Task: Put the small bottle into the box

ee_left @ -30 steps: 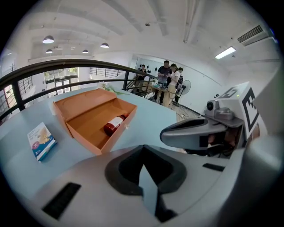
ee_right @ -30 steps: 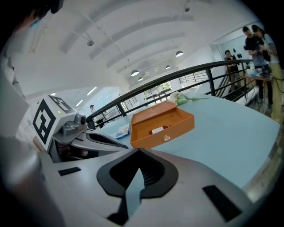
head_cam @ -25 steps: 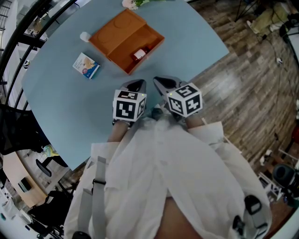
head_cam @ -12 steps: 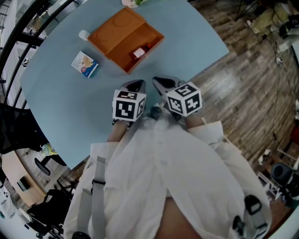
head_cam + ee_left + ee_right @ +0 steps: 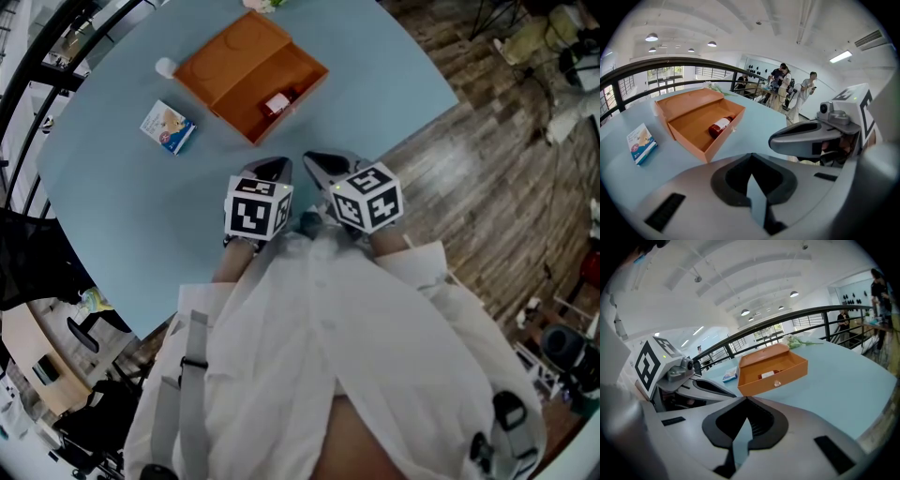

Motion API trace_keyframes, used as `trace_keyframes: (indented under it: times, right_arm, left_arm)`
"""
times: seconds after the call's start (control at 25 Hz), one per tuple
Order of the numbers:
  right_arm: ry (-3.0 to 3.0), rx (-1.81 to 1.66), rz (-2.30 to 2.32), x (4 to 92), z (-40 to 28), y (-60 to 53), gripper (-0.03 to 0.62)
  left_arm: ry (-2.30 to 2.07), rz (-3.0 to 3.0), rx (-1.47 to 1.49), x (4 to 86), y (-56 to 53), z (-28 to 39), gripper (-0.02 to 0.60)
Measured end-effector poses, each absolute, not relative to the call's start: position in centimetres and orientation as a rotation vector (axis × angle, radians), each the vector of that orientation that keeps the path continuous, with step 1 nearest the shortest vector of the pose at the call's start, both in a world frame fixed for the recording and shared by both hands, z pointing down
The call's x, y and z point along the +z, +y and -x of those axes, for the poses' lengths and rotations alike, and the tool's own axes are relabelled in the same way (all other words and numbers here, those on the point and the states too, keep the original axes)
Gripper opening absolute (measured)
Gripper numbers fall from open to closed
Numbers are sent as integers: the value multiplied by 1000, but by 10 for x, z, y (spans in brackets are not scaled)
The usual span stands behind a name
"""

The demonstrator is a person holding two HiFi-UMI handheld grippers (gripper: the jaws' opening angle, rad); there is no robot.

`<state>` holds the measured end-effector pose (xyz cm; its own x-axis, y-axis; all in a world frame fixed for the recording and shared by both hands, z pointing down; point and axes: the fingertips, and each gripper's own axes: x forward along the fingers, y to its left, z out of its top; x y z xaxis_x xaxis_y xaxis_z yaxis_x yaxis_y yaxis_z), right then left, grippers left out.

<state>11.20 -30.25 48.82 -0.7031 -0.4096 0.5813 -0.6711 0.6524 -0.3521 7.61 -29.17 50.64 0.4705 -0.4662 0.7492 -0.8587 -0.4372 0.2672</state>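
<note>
- The bottle [image 5: 721, 126] lies on its side inside the open orange box [image 5: 719, 143], so the placing step looks done.
- The left gripper [image 5: 272, 170] and right gripper [image 5: 319, 163] hang side by side over the near edge of the tabletop [image 5: 131, 206], well apart from the box. Both pairs of jaws are clenched tip to tip with nothing between them.
- My judgement of the next move: nothing more for the bottle. Folding the lid over (the task does not ask for it) would need a reach to the box's far side.
- Hard to make out: the bottle's label, a white round thing [image 5: 165, 67] at the box's far corner, and the print on a small carton [image 5: 168, 127] left of the box.
</note>
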Motion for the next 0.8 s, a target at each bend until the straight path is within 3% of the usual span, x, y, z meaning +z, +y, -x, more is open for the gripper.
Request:
trace_keyframes:
  times: [0.8]
  right_arm:
    - [-2386, 825, -854, 497, -109, -308, 3]
  left_arm:
    - [-1085, -2059, 758, 510, -296, -68, 3]
